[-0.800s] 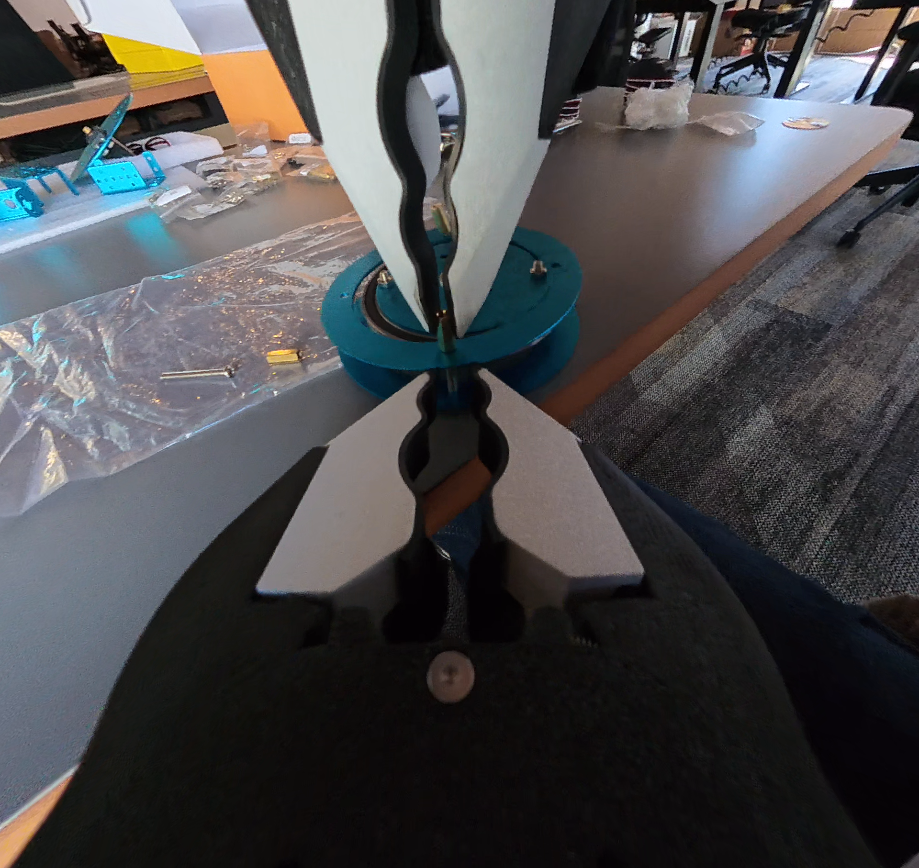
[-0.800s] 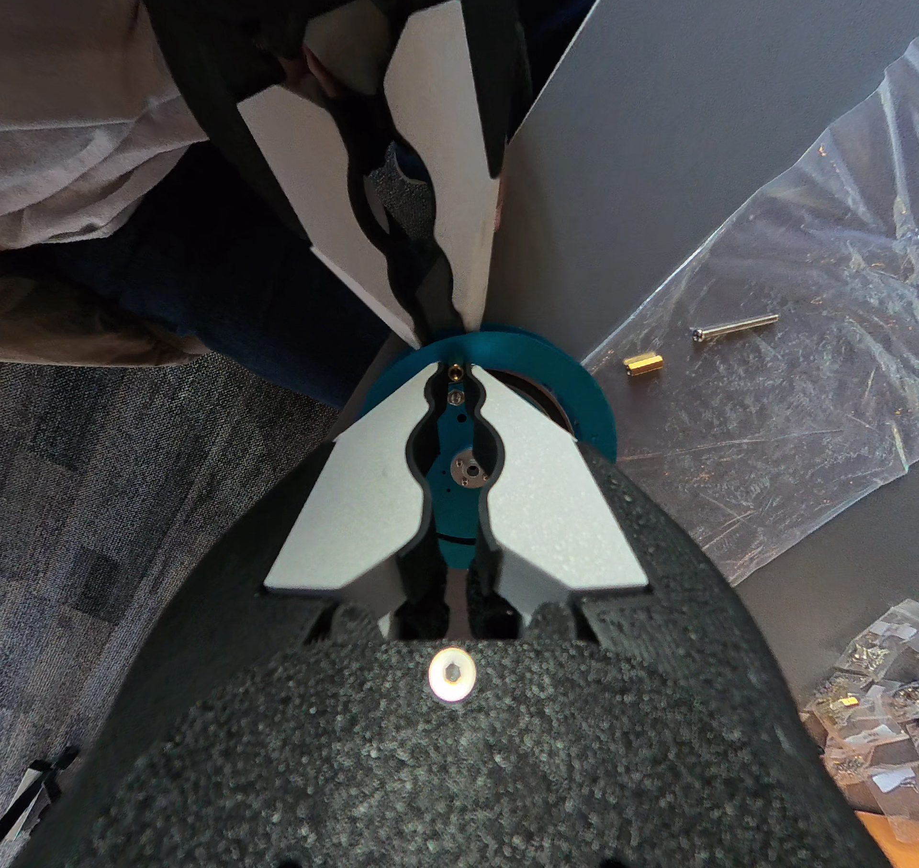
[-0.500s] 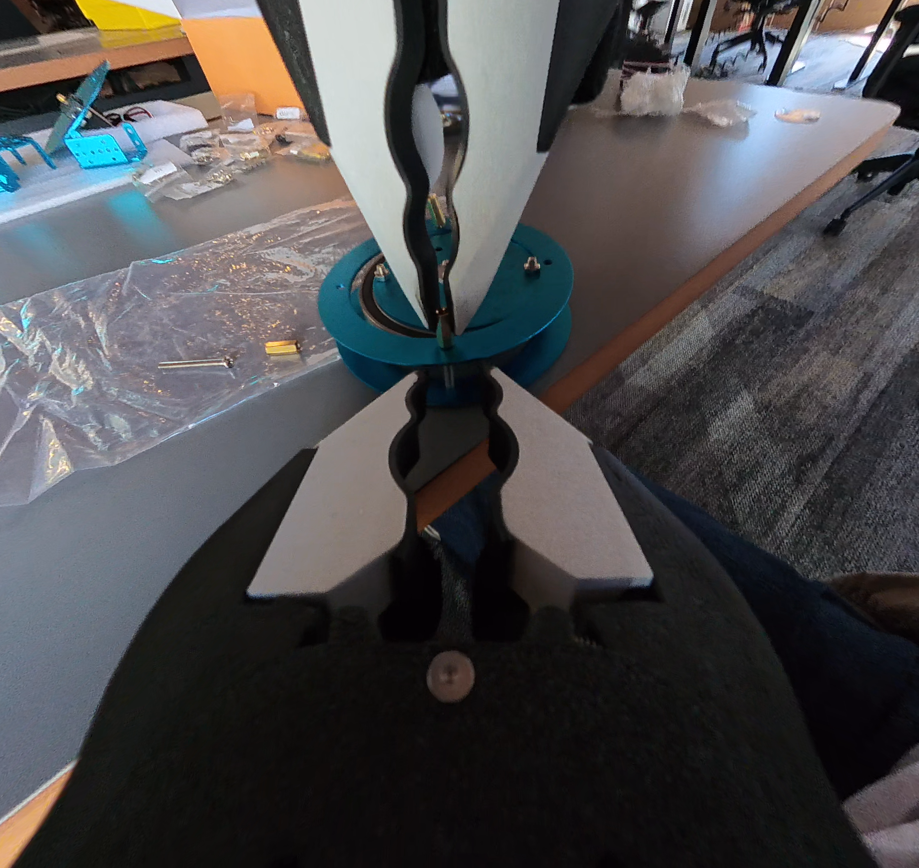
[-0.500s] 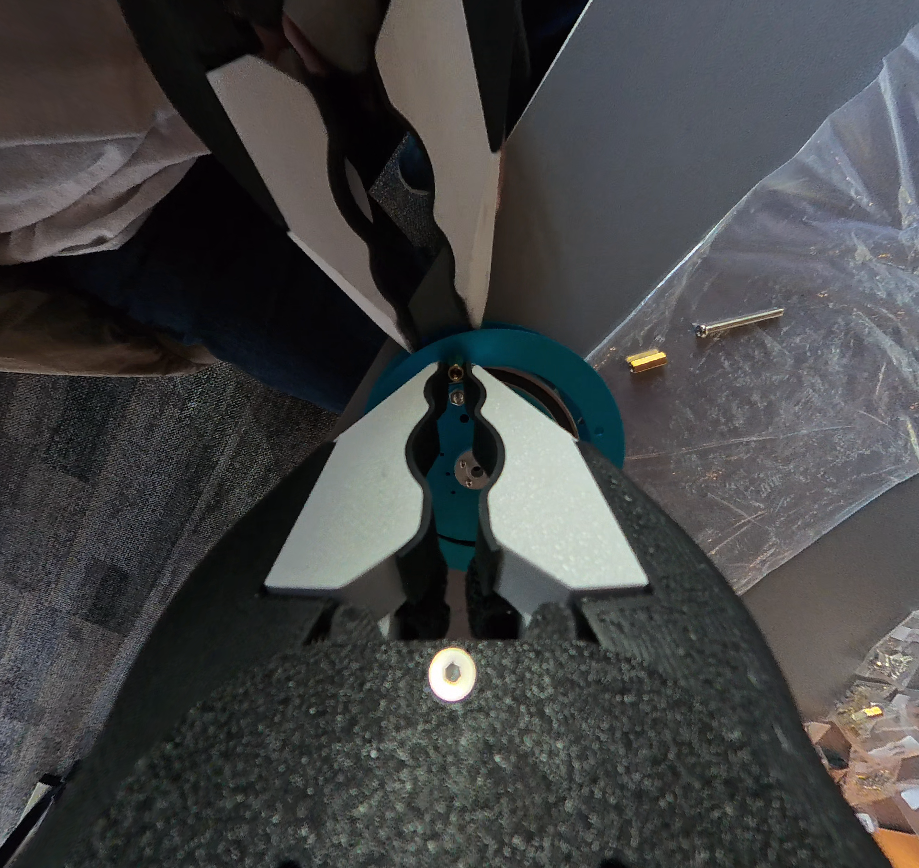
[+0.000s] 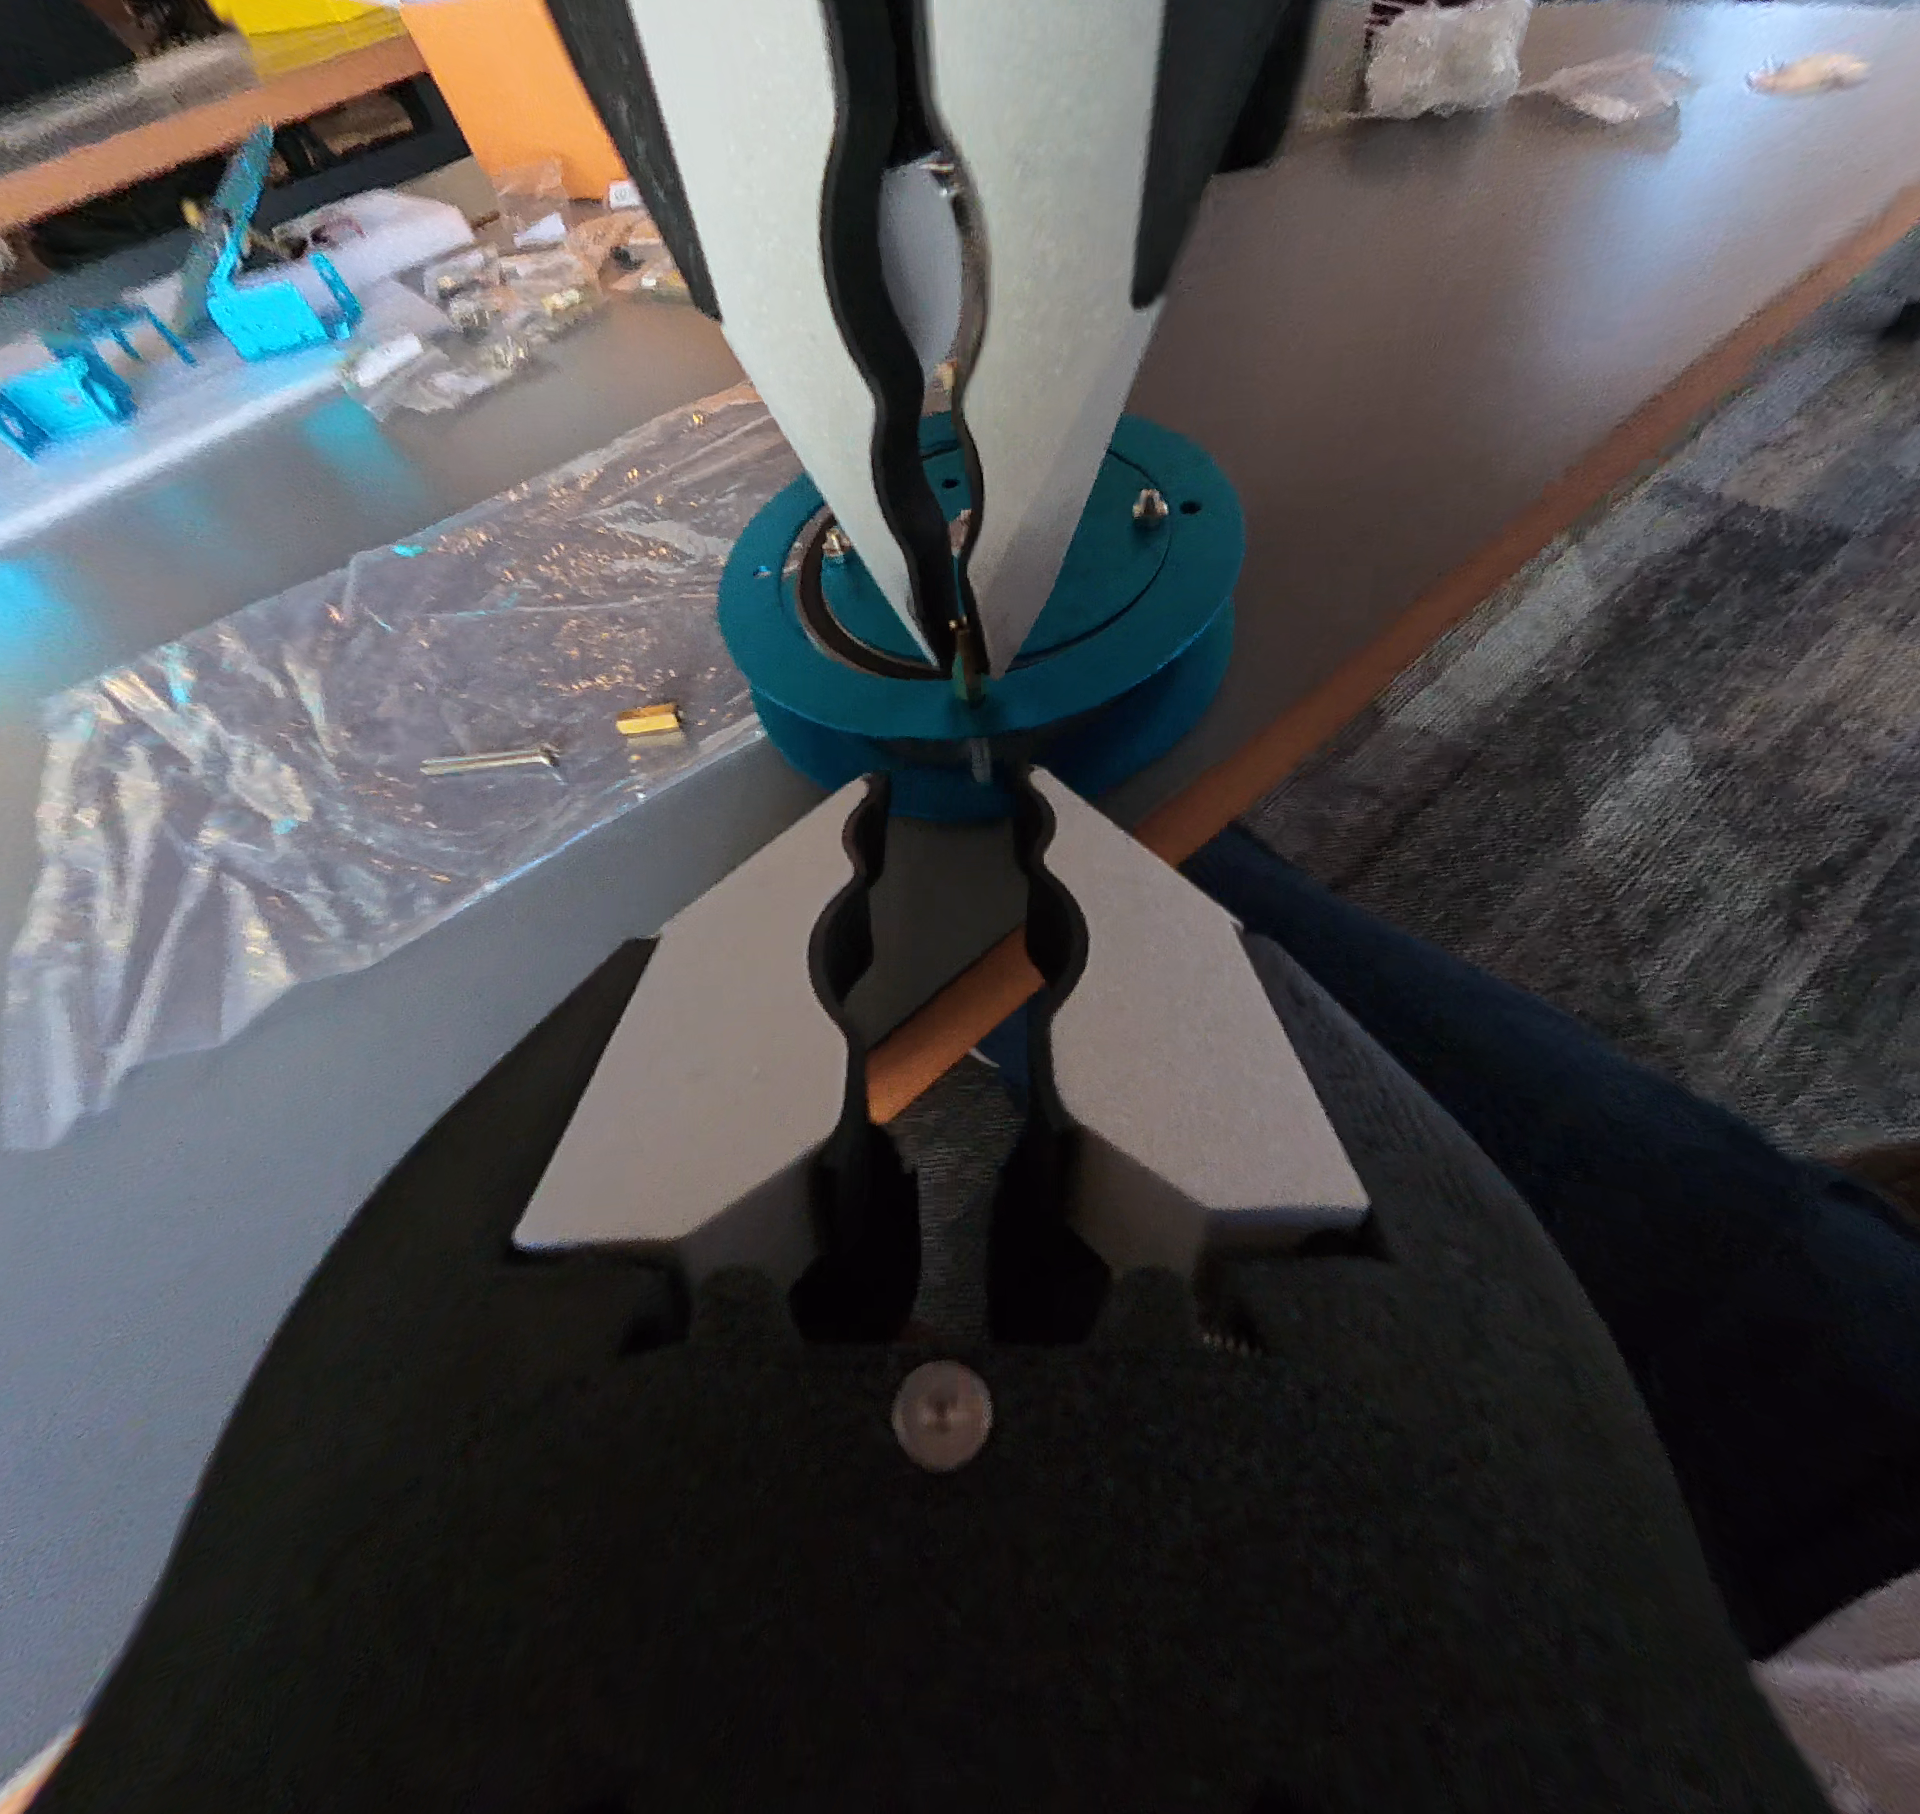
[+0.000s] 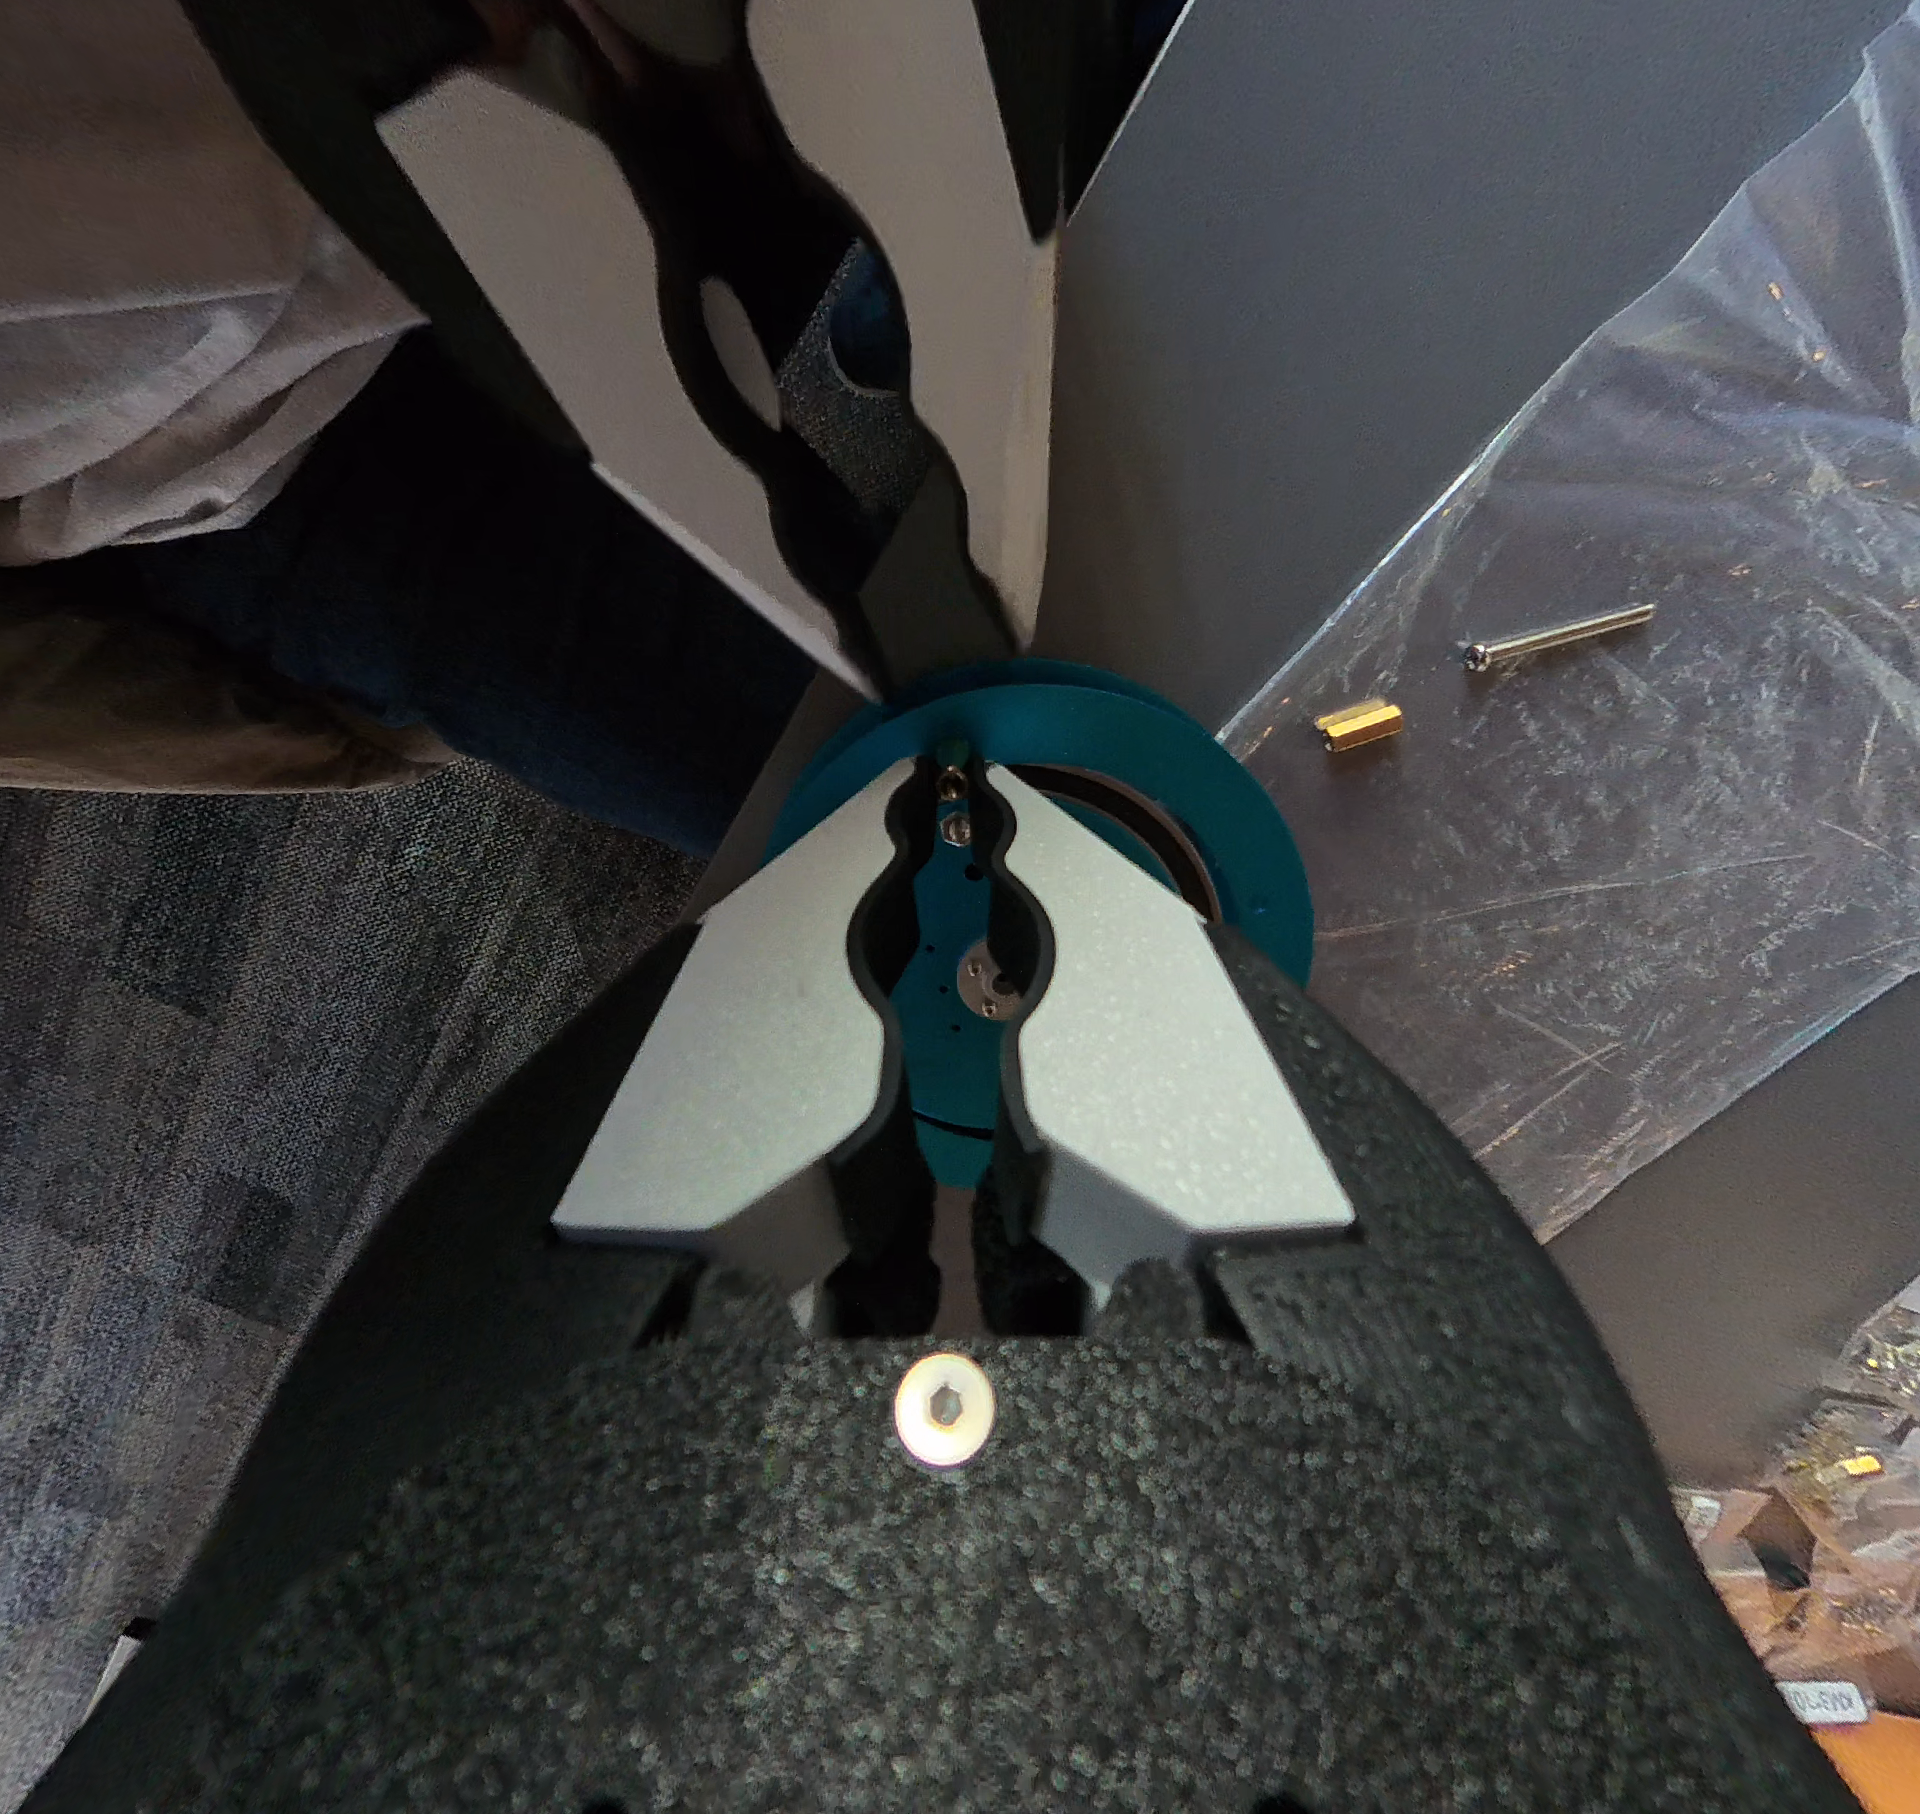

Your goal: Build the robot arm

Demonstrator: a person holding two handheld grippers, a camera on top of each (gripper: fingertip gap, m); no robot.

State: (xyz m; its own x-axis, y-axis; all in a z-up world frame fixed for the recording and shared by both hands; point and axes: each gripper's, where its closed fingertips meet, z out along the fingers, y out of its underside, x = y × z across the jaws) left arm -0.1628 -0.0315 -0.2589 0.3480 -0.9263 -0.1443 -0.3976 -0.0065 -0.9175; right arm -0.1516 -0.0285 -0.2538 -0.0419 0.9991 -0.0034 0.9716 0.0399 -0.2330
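A blue round disc assembly (image 5: 1101,611) sits at the table's front edge; it also shows in the right wrist view (image 6: 1091,725). My right gripper (image 6: 951,772) comes down from above and is shut on a small brass standoff (image 6: 949,783), held upright on the disc's rim. In the left wrist view the right gripper (image 5: 961,668) and the standoff (image 5: 968,658) show just above my left gripper (image 5: 951,777). The left gripper is open, its tips just below the disc's rim, either side of a thin screw end (image 5: 977,756) without gripping it.
A clear plastic sheet (image 5: 312,777) lies left of the disc with a loose brass standoff (image 5: 649,723) and a long screw (image 5: 488,759). Blue brackets (image 5: 281,310) and small hardware bags lie farther back. A person's dark-trousered leg (image 5: 1558,1089) and grey carpet (image 5: 1662,673) are beyond the table edge. The tips of both grippers are at nearly the same place.
My left gripper's jaws have spread a little wider below the disc's rim. The right gripper stays shut on the standoff at the same spot on the disc.
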